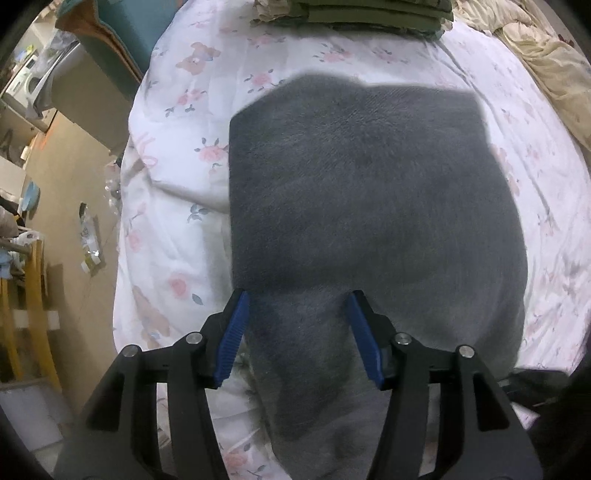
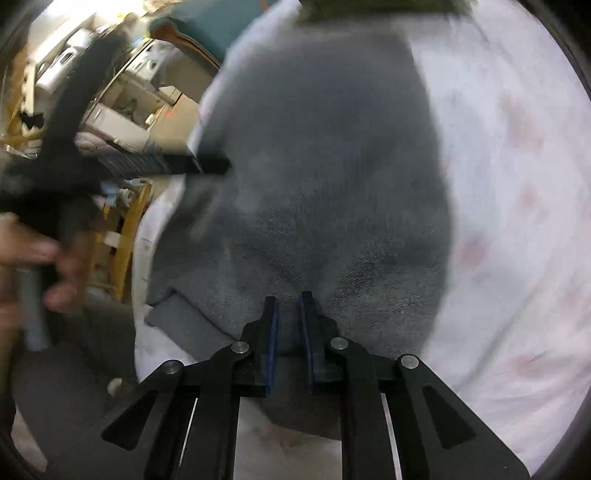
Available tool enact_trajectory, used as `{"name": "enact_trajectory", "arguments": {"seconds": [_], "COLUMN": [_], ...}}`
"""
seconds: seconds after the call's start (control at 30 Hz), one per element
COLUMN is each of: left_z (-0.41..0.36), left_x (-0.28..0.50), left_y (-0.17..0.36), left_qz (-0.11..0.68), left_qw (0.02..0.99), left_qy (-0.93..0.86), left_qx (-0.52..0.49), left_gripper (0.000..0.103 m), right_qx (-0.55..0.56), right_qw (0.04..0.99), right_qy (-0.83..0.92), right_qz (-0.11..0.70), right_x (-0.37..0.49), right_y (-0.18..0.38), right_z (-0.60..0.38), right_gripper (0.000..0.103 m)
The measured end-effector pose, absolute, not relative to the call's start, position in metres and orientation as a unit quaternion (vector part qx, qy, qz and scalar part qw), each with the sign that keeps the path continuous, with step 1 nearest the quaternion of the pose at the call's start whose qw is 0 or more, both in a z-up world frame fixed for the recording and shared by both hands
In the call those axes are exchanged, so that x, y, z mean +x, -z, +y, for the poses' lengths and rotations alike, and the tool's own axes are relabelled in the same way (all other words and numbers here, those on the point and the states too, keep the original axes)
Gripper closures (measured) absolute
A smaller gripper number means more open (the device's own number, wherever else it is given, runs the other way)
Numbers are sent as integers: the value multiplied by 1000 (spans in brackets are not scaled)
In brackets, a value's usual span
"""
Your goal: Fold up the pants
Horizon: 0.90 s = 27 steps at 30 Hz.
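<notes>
Grey fleece pants (image 1: 362, 192) lie folded into a broad block on a white floral bedsheet (image 1: 177, 110). A narrower part of them runs toward me under the left gripper (image 1: 298, 295). That gripper points almost straight down over the near part, its blue pads (image 1: 236, 332) wide apart and nothing pinched: open. In the blurred right wrist view the right gripper (image 2: 289, 299) sits low over the pants (image 2: 325, 166), its pads a narrow gap apart with grey cloth showing in the gap. A person's hand (image 2: 33, 254) holds the left tool's handle at the left edge.
A stack of folded olive-green clothes (image 1: 373, 14) sits at the bed's far edge, with a crumpled cream duvet (image 1: 546, 62) at the far right. The bed's left edge drops to a tan floor with litter (image 1: 88, 236), a yellow wooden frame (image 1: 33, 295) and boxes.
</notes>
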State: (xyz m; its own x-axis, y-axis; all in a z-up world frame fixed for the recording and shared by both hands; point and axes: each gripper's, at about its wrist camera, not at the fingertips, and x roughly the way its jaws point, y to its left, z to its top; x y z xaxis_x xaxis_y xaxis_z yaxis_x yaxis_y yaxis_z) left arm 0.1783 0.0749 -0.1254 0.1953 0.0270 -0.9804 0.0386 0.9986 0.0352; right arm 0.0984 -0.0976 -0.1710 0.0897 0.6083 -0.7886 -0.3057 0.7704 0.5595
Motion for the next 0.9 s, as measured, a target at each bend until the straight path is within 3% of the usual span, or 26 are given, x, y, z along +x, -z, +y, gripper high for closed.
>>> {"name": "enact_trajectory", "arguments": {"seconds": [0.03,0.13,0.27,0.3,0.33,0.4,0.63,0.8,0.9], "left_z": [73,68,68,68,69,73,77,86,90], "left_x": [179,178,177,178,180,183,181,181,182], "left_y": [123,116,112,112,112,110,87,80,77], "left_qz": [630,620,617,616,616,613,581,577,574], "left_qw": [776,784,787,787,787,790,814,816,818], "left_qy": [3,16,15,12,10,6,15,13,10], "left_qx": [29,27,24,22,21,13,-6,-23,-27], "left_gripper": [51,51,51,50,49,46,34,33,33], "right_qx": [128,93,164,189,217,265,388,354,342], "right_qw": [728,736,749,755,765,781,664,686,710], "right_qy": [-316,-316,-328,-324,-308,-254,-210,-243,-203], "right_qz": [595,591,552,538,523,506,604,587,582], "right_x": [99,101,96,93,96,94,109,101,97], "right_y": [173,161,118,111,108,113,218,213,211], "right_z": [-94,-87,-128,-143,-159,-187,-186,-151,-160], "right_gripper": [96,97,81,54,21,9,9,10,31]}}
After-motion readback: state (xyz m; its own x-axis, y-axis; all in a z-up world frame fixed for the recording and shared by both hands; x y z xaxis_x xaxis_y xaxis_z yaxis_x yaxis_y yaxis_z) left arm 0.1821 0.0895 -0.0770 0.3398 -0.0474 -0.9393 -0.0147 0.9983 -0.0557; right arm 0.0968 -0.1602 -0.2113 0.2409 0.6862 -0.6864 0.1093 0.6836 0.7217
